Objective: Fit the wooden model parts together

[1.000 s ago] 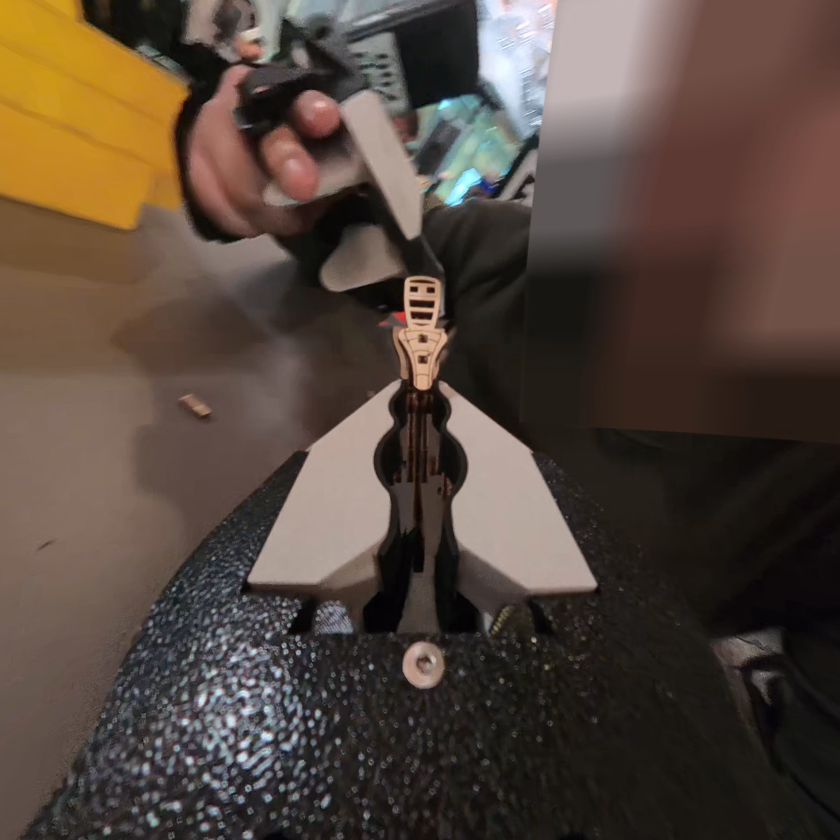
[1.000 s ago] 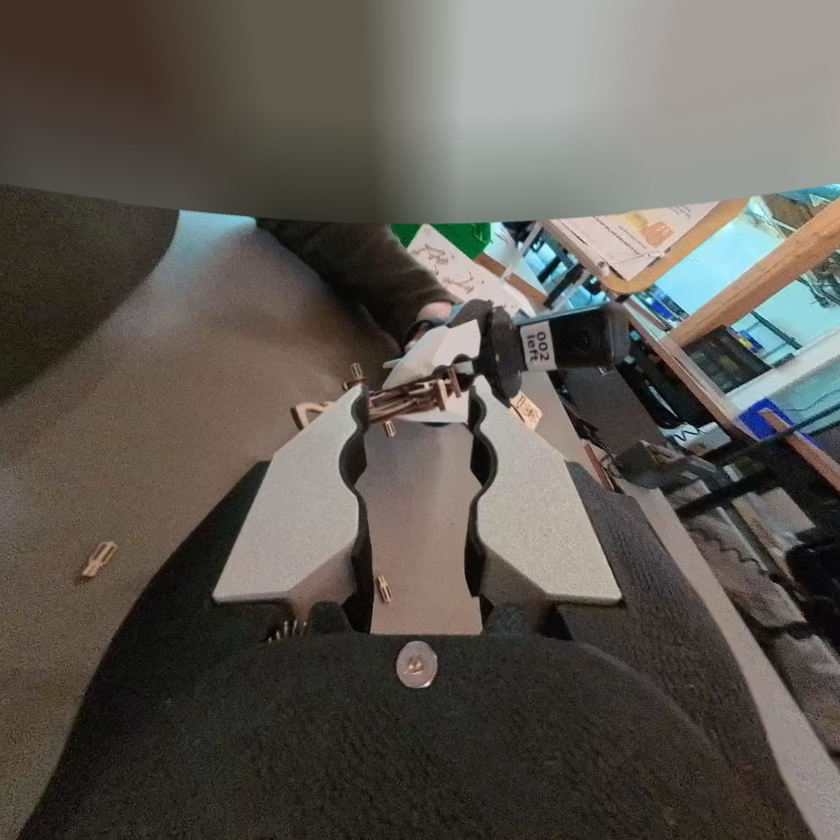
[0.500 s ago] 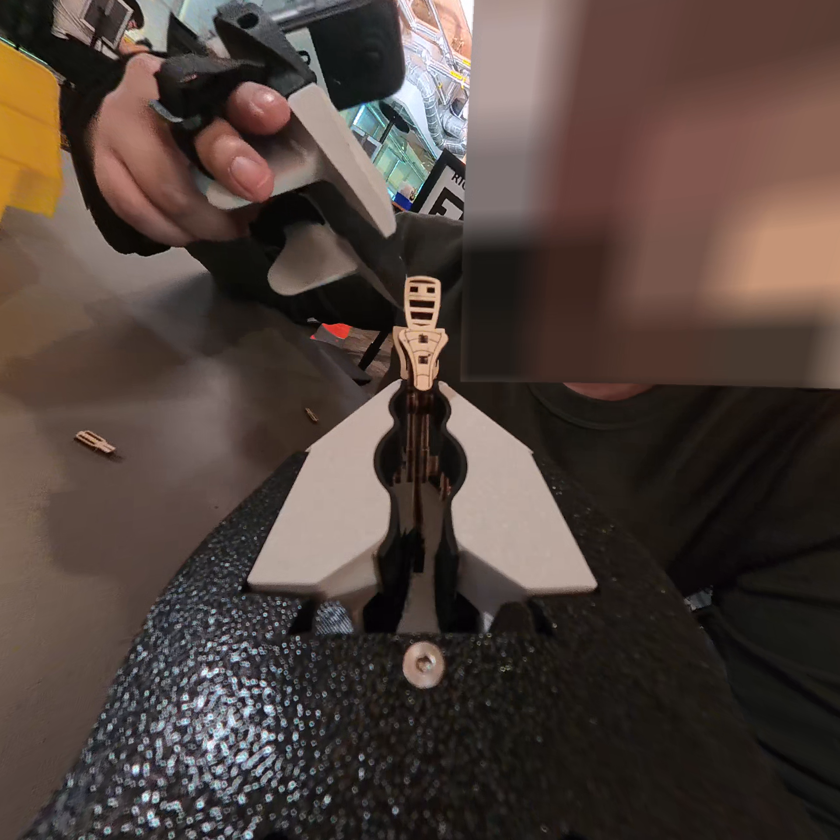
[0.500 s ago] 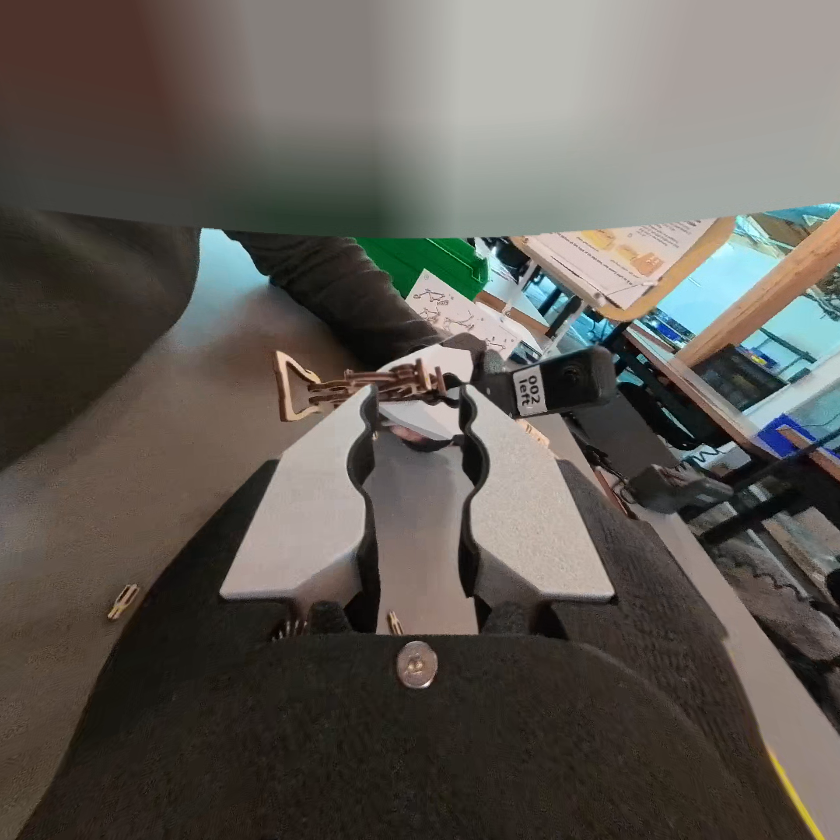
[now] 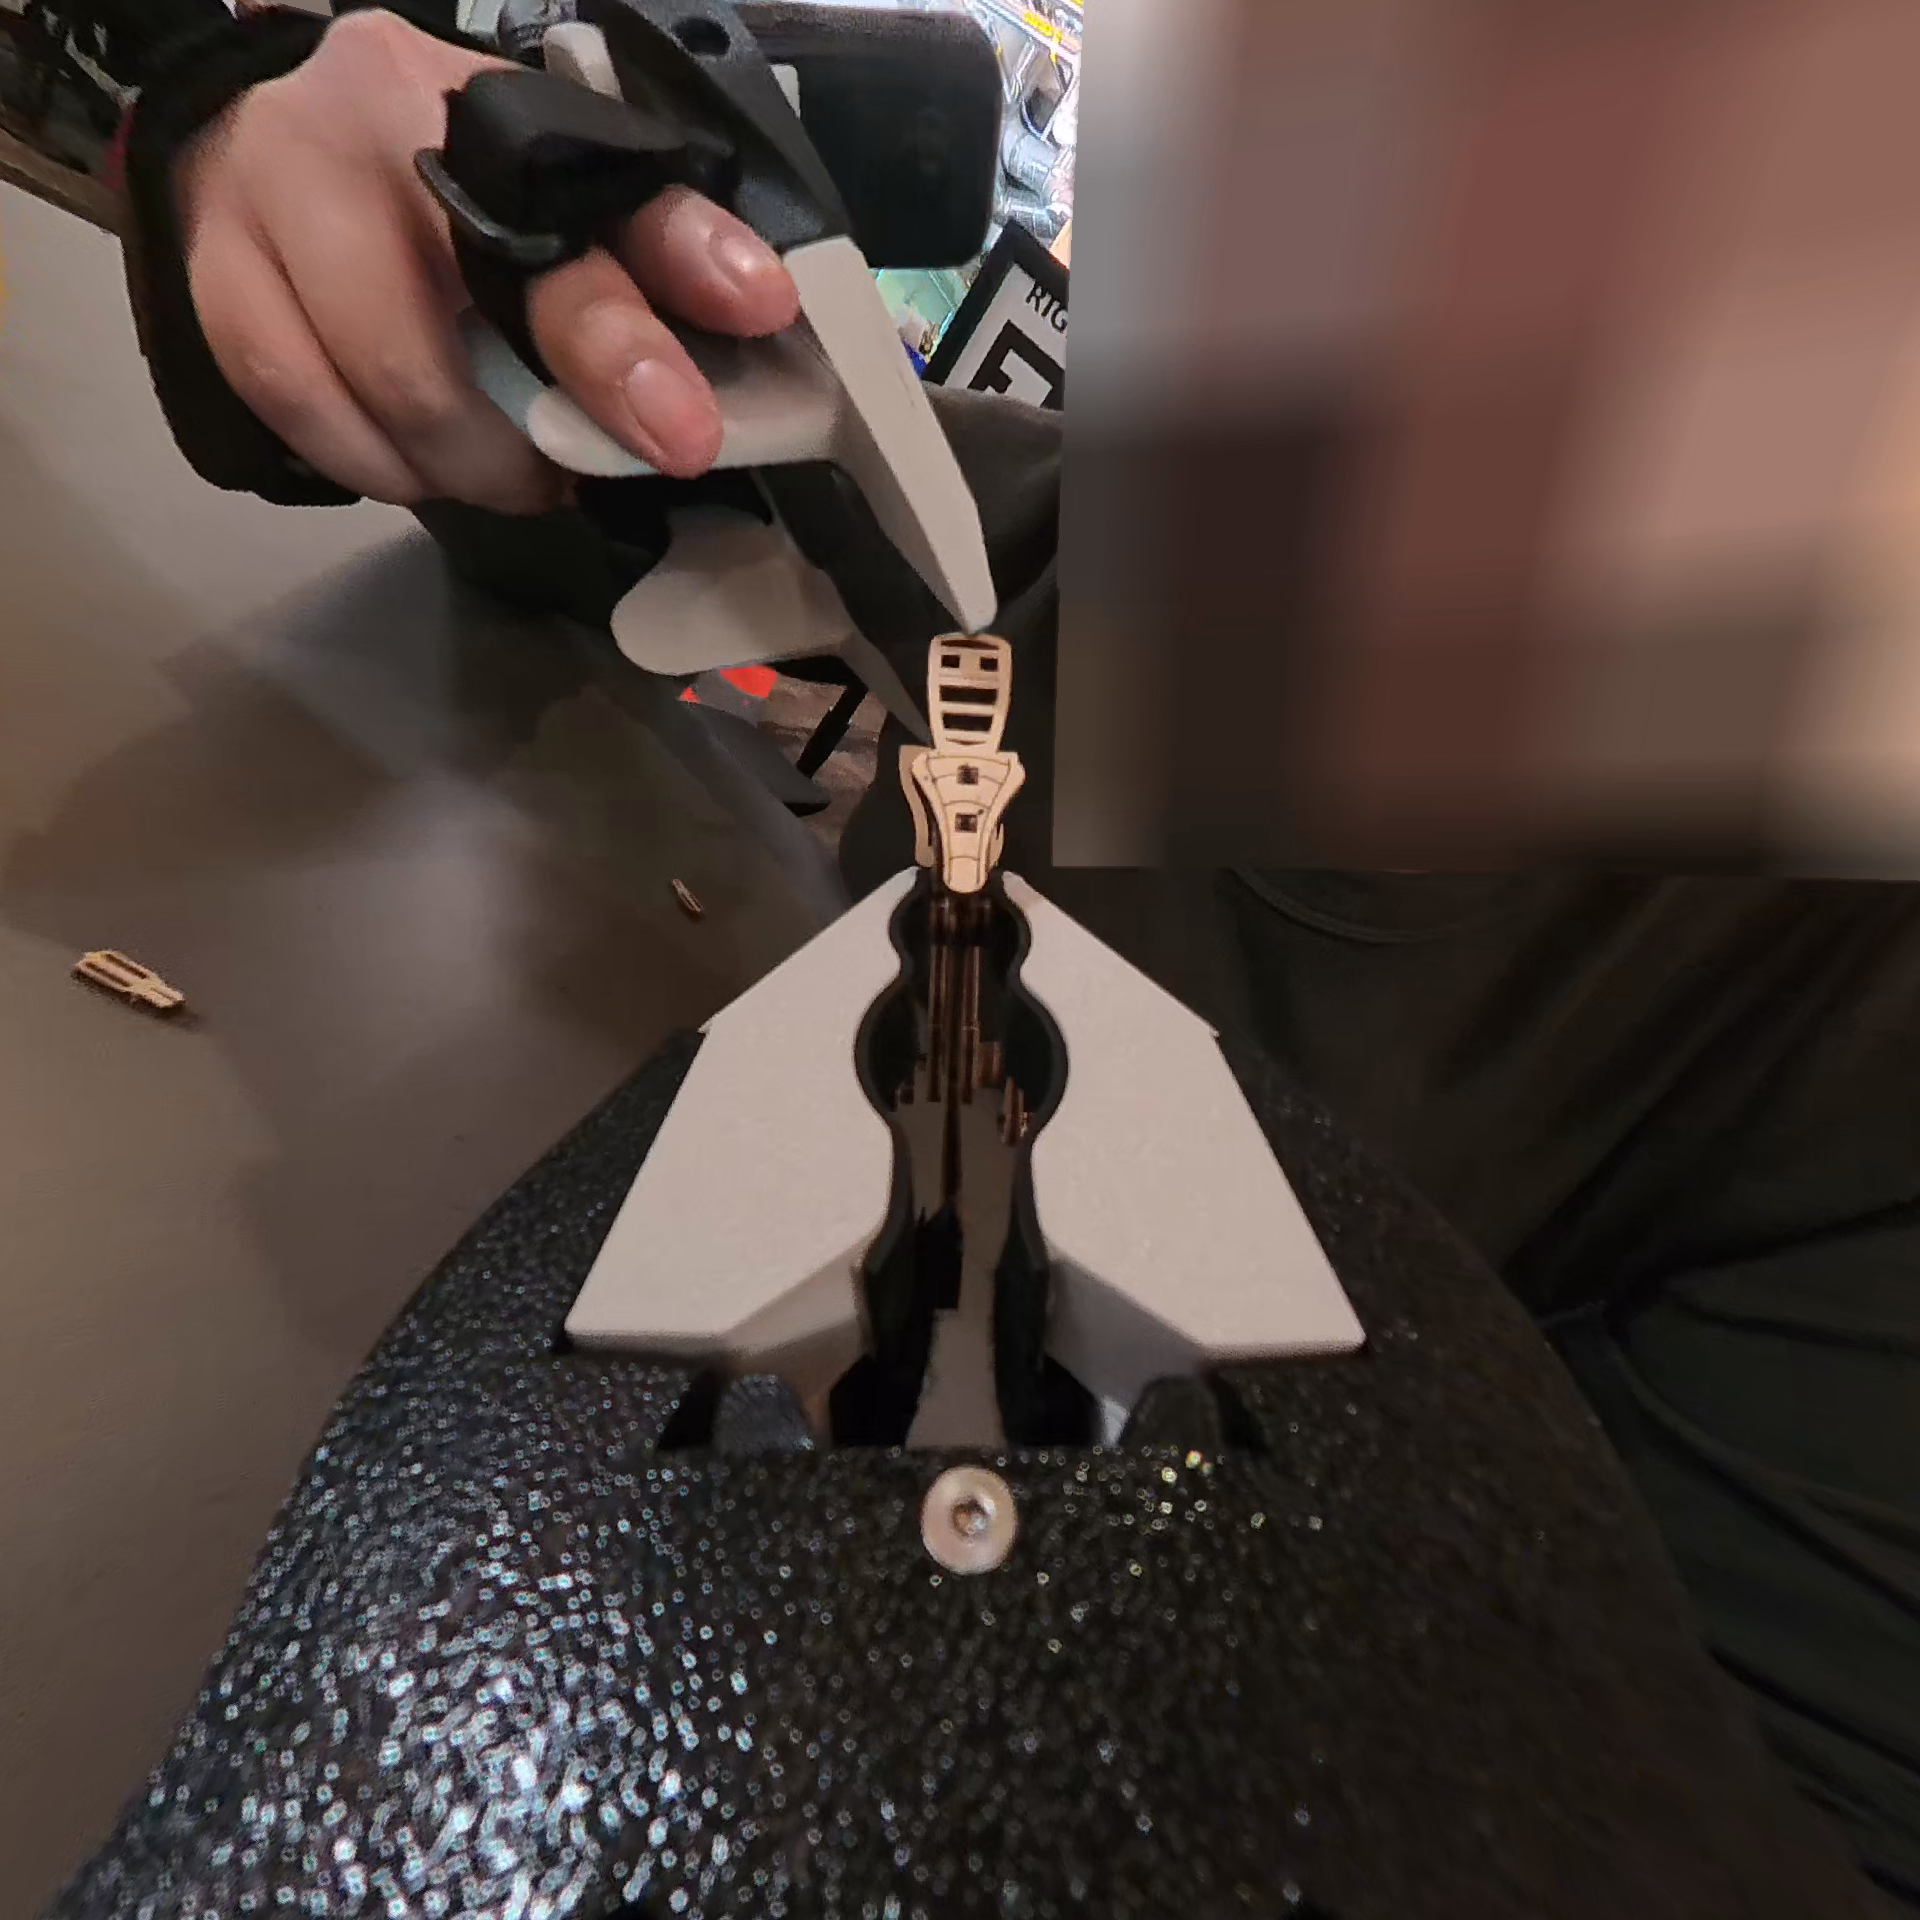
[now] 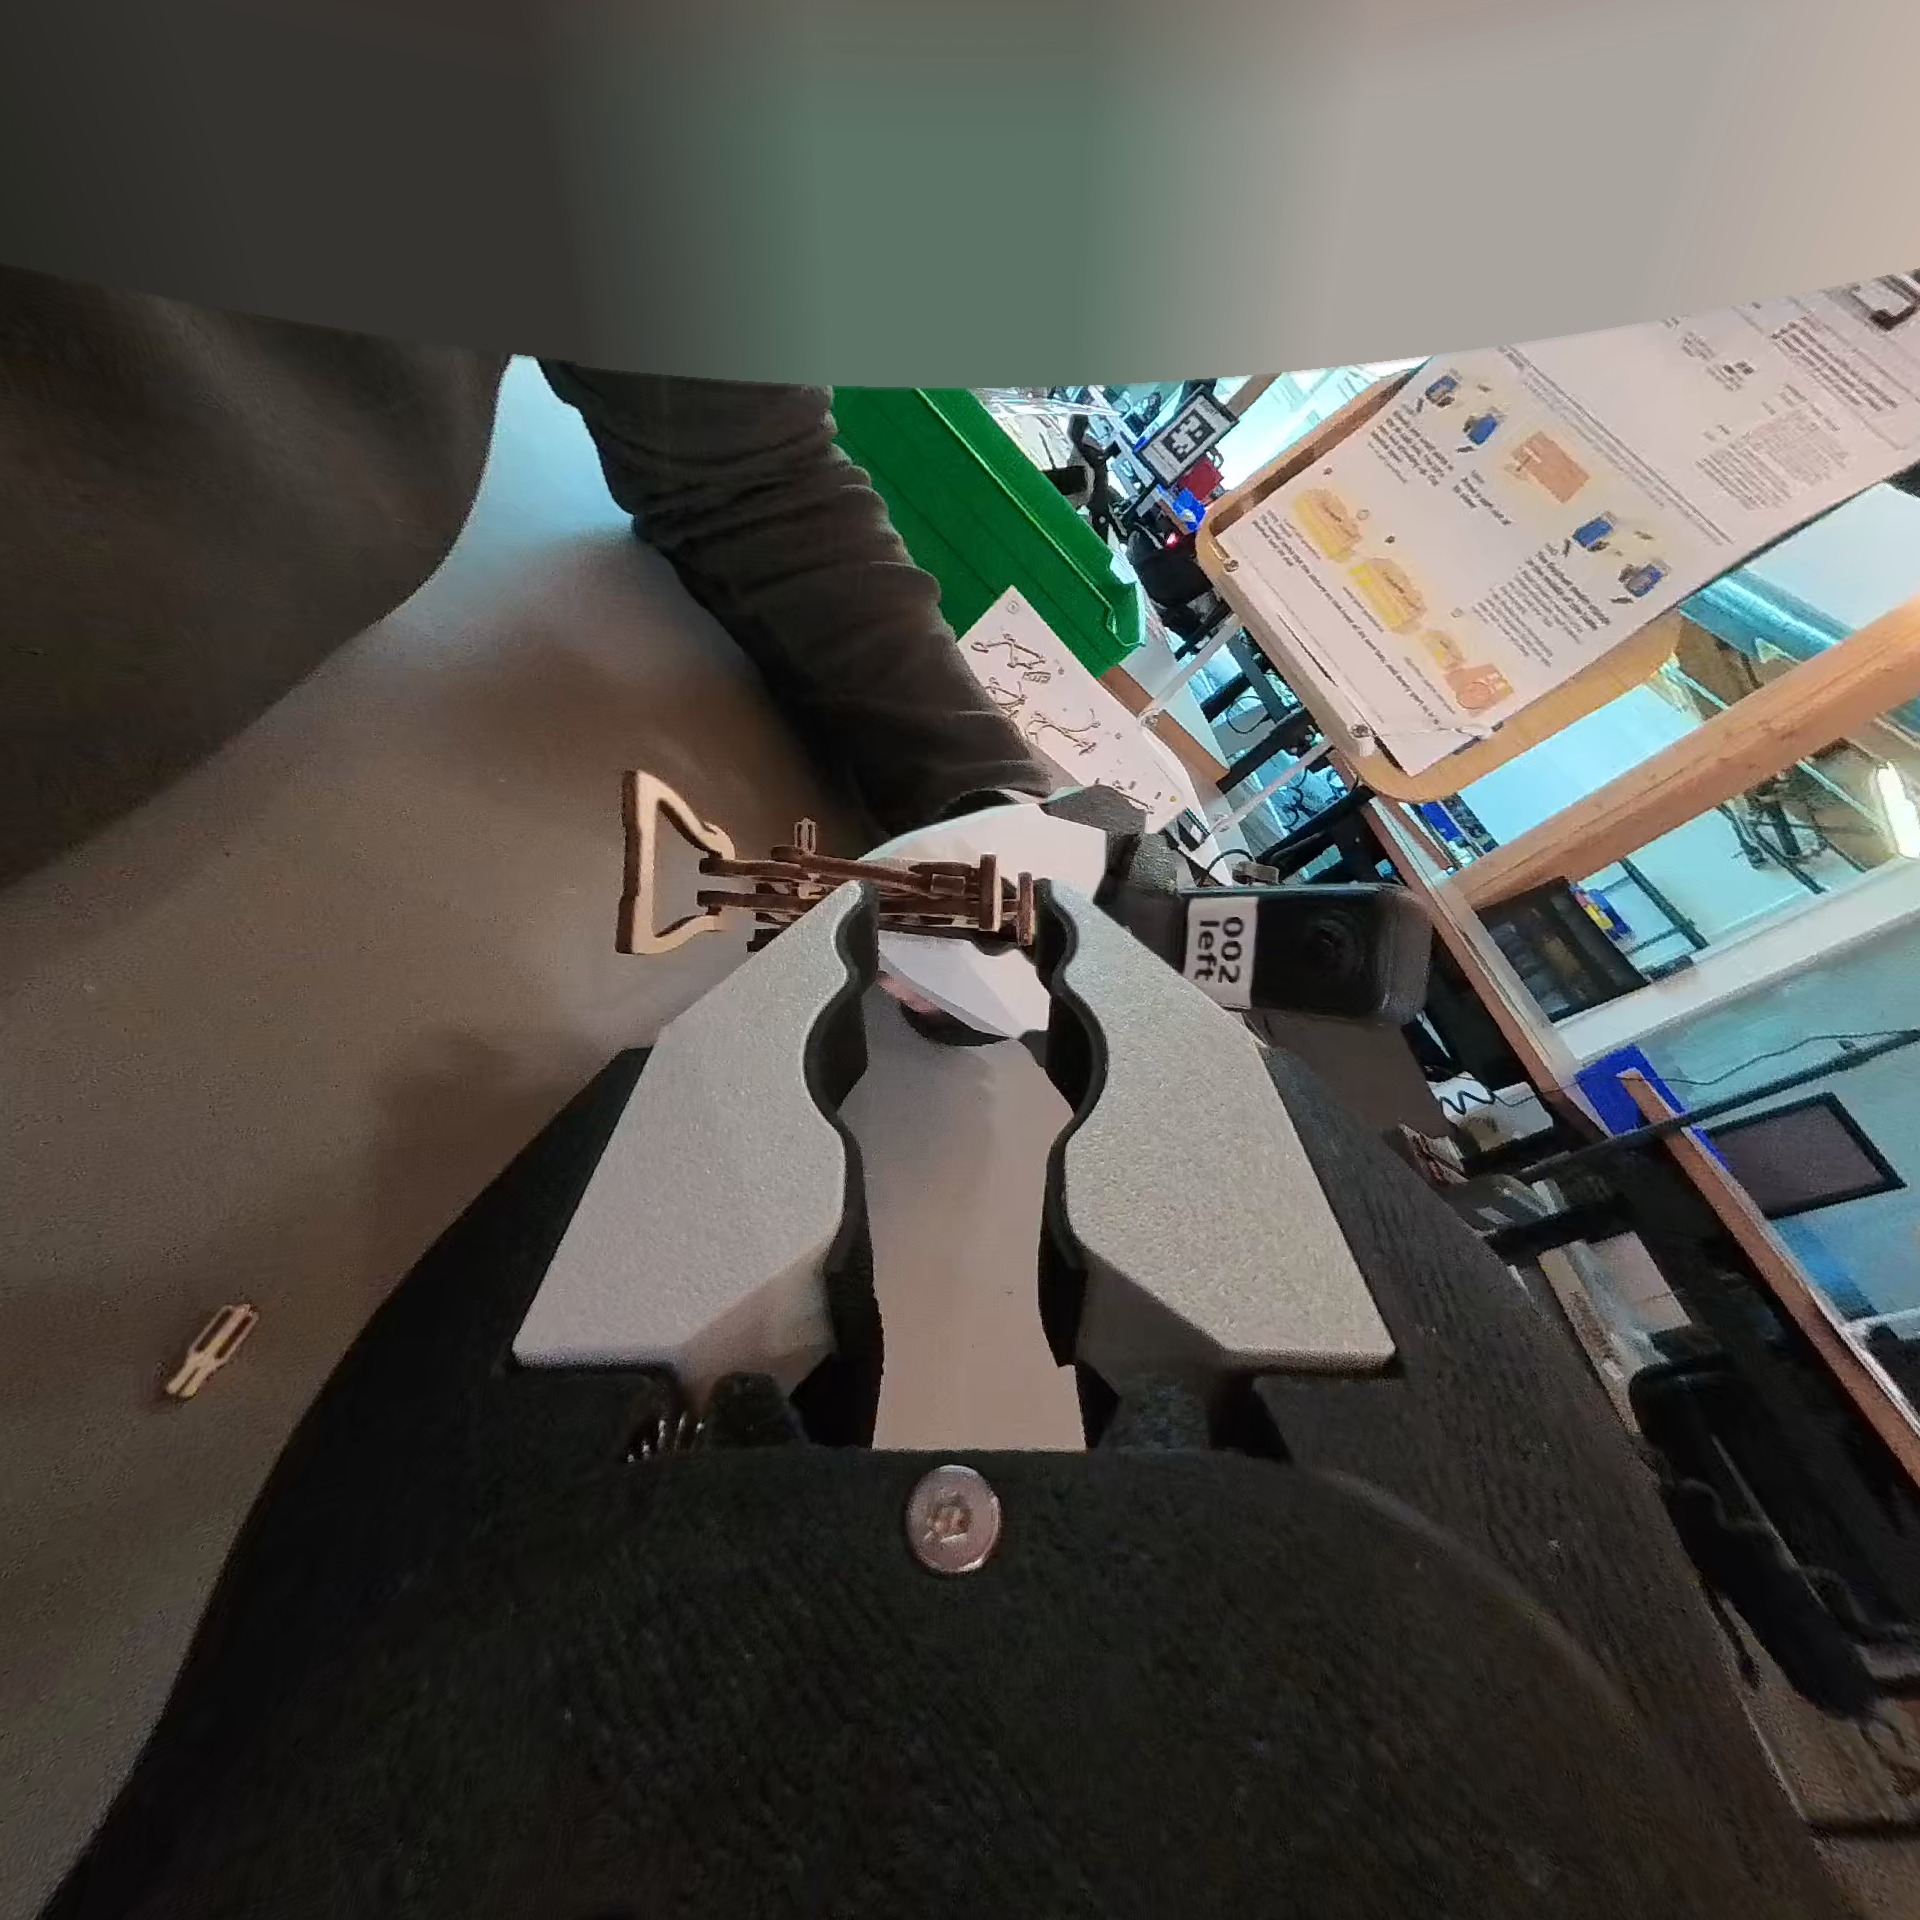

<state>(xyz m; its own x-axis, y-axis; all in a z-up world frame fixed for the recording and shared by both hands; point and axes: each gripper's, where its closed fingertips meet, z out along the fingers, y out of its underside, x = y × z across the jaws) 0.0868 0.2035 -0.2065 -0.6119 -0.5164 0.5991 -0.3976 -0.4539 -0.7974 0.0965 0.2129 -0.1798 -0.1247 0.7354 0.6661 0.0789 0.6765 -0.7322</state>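
The left gripper (image 5: pixel 961 894) is pinching the wooden model (image 5: pixel 964 769), which is up in the air above the grey tabletop (image 5: pixel 208 1195), not lying on it. The right gripper (image 6: pixel 945 914) has its fingers spread a little, one on each side of the model's thin middle, and holds nothing. If it squeezes too hard or at a slant, the thin wood could snap or twist out of the left gripper. Two small wooden parts (image 5: pixel 127 981) lie loose on the tabletop, off to the side, and could get knocked away.
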